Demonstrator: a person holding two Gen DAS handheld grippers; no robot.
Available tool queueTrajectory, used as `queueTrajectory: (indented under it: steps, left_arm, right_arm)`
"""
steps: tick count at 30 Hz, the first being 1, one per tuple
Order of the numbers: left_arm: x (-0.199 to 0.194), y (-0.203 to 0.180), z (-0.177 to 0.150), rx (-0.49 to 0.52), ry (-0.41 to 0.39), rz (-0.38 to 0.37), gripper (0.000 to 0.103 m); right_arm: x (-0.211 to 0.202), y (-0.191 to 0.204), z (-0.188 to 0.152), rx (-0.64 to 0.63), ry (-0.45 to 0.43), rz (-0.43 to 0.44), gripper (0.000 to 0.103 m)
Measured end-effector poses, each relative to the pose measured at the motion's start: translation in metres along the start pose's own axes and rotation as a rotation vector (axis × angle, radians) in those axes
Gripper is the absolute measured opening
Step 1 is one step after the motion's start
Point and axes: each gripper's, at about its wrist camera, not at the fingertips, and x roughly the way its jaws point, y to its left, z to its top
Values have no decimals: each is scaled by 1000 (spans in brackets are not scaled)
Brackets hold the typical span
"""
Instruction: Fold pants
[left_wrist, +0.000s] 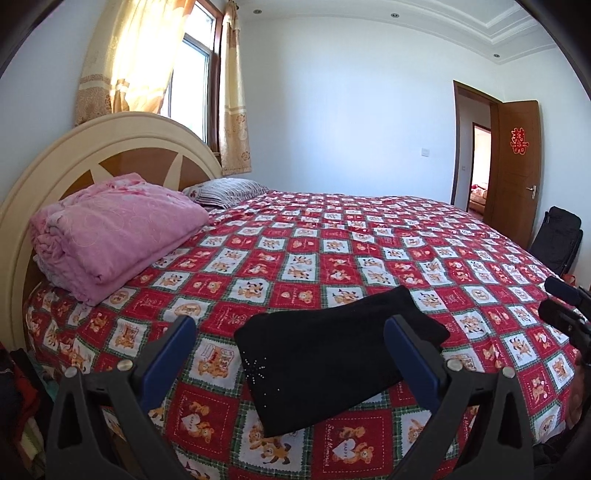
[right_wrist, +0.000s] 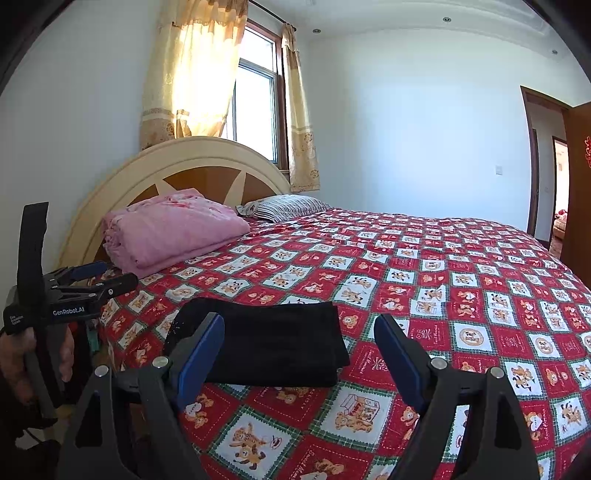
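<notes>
The black pants (left_wrist: 328, 354) lie folded into a compact rectangle on the red patterned bedspread (left_wrist: 332, 258), near the bed's front edge; they also show in the right wrist view (right_wrist: 273, 343). My left gripper (left_wrist: 291, 332) is open and empty, held just short of and above the pants. My right gripper (right_wrist: 299, 328) is open and empty, with the pants ahead and slightly to its left. The left gripper (right_wrist: 99, 277) shows at the left of the right wrist view, held off the bed's edge. The right gripper's body (left_wrist: 565, 310) shows at the right edge of the left wrist view.
A folded pink blanket (left_wrist: 114, 232) and a striped pillow (left_wrist: 229, 190) lie by the round headboard (left_wrist: 110, 147). A curtained window (left_wrist: 192, 74) is behind it. An open wooden door (left_wrist: 513, 170) and a black bag (left_wrist: 557, 236) stand at the far right.
</notes>
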Motion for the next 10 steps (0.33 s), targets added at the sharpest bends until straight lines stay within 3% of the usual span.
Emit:
queueTrajectory:
  steps: [10]
  left_arm:
    - [4,-3,-6,35,8,28,103]
  right_arm:
    - [5,6,-4,-14,19,8,84]
